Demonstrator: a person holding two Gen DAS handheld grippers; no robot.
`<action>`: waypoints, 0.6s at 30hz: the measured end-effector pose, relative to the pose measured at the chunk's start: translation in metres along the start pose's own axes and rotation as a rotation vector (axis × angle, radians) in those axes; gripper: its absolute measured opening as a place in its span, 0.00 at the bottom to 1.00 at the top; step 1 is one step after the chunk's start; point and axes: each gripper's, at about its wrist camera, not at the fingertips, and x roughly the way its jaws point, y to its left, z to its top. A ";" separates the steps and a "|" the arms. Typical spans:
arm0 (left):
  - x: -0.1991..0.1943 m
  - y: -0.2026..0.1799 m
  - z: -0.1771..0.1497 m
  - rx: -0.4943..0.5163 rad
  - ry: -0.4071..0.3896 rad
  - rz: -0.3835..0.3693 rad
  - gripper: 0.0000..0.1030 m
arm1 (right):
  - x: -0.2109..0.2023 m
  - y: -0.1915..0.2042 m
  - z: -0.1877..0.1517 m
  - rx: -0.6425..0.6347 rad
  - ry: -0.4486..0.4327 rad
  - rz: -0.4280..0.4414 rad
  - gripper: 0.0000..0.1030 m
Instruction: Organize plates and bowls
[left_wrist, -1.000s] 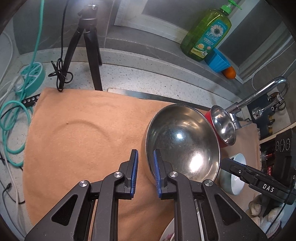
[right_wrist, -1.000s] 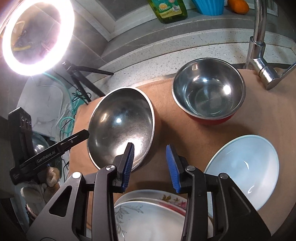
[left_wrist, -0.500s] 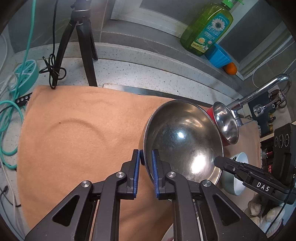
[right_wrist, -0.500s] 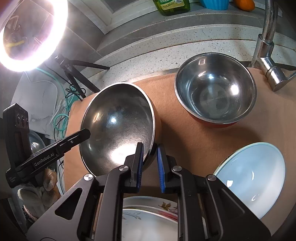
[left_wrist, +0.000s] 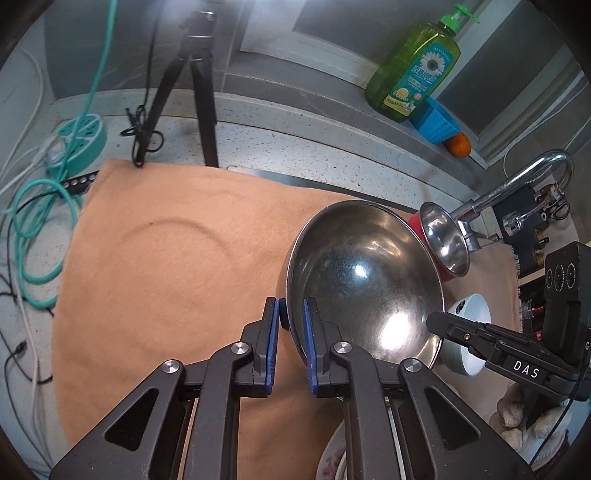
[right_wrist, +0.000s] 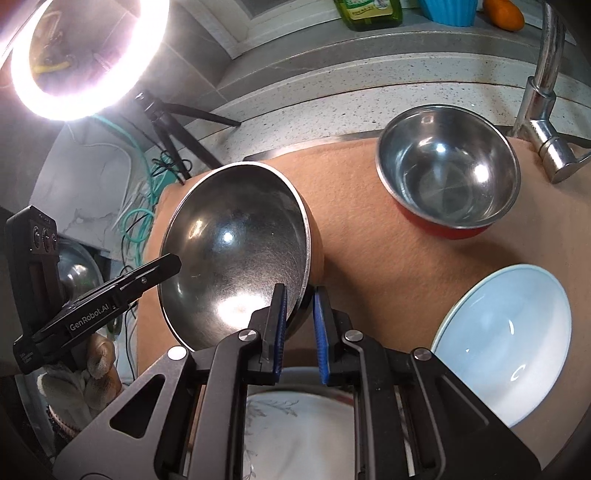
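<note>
Both grippers have closed onto the rim of the large shiny steel bowl (left_wrist: 364, 284), which a second ago sat between open jaws

Left gripper (left_wrist: 290, 338) pinches the near-left edge of the bowl and right gripper (right_wrist: 299, 325) pinches the opposite edge, one blue pad inside and one outside the wall on each side; the bowl hangs tilted just over the peach-coloured cloth mat (left_wrist: 166, 258), apparently lifted clear, though contact underneath is hidden. Gripping at two opposite points likely keeps the wide, slippery bowl from swinging. Close to it stands the smaller steel bowl with a red outside (right_wrist: 448, 171), near the chrome tap (right_wrist: 543, 110); the pale blue ceramic bowl (right_wrist: 506, 343) and the white flowered plates (right_wrist: 299, 435) lie nearer the camera. Nesting the bowls seems the likely aim
</note>
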 end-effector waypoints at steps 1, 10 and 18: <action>-0.004 0.001 -0.004 -0.001 -0.006 0.005 0.11 | -0.001 0.003 -0.003 -0.010 0.001 0.005 0.14; -0.040 0.018 -0.054 -0.075 -0.047 0.038 0.11 | -0.006 0.036 -0.037 -0.105 0.037 0.060 0.14; -0.065 0.038 -0.089 -0.132 -0.072 0.082 0.11 | 0.005 0.068 -0.071 -0.177 0.093 0.091 0.14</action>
